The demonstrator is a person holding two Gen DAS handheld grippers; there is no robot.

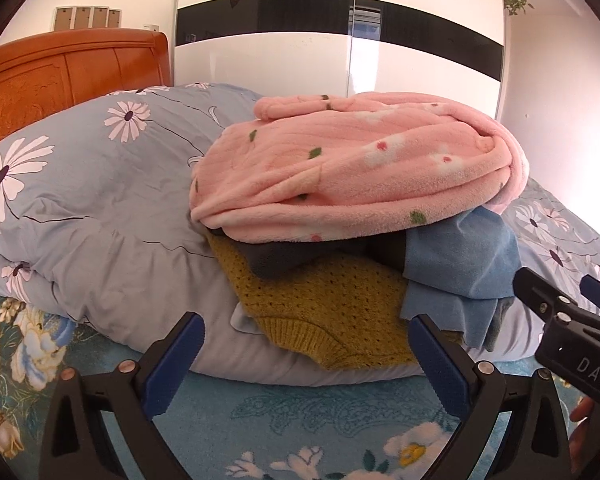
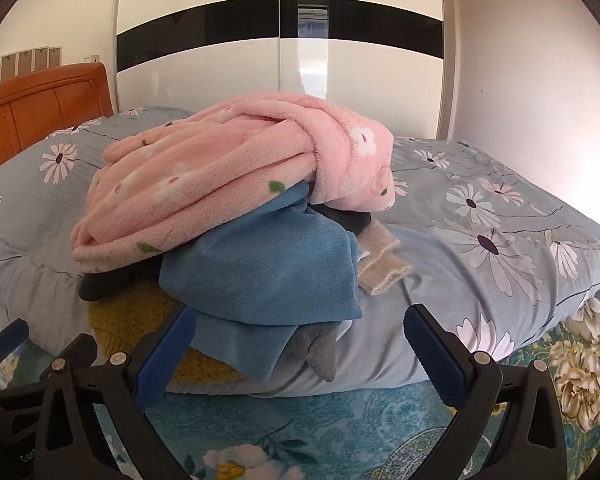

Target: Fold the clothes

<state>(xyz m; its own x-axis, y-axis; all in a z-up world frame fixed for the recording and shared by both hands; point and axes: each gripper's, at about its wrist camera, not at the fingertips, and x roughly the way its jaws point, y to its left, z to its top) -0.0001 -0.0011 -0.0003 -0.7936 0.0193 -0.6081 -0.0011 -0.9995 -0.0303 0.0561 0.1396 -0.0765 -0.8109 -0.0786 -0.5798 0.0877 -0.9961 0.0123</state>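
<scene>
A pile of clothes lies on a folded grey-blue daisy quilt [image 1: 92, 216] [image 2: 500, 240]. On top is a pink fleece garment [image 1: 360, 168] [image 2: 228, 176]. Under it are a blue cloth [image 1: 460, 268] [image 2: 268, 264], a dark grey piece [image 1: 284, 260] [image 2: 112, 280] and a mustard knit sweater [image 1: 324, 312] [image 2: 120, 320]. A beige knit piece [image 2: 380, 264] pokes out on the right. My left gripper [image 1: 306, 332] is open and empty just in front of the sweater. My right gripper [image 2: 300, 324] is open and empty in front of the blue cloth; it also shows in the left wrist view [image 1: 556, 296].
The bed has a teal floral sheet [image 1: 300, 420] [image 2: 320, 432] in front of the quilt. An orange wooden headboard [image 1: 60, 76] stands at the left. A white wardrobe with a black band [image 2: 280, 48] stands behind the bed.
</scene>
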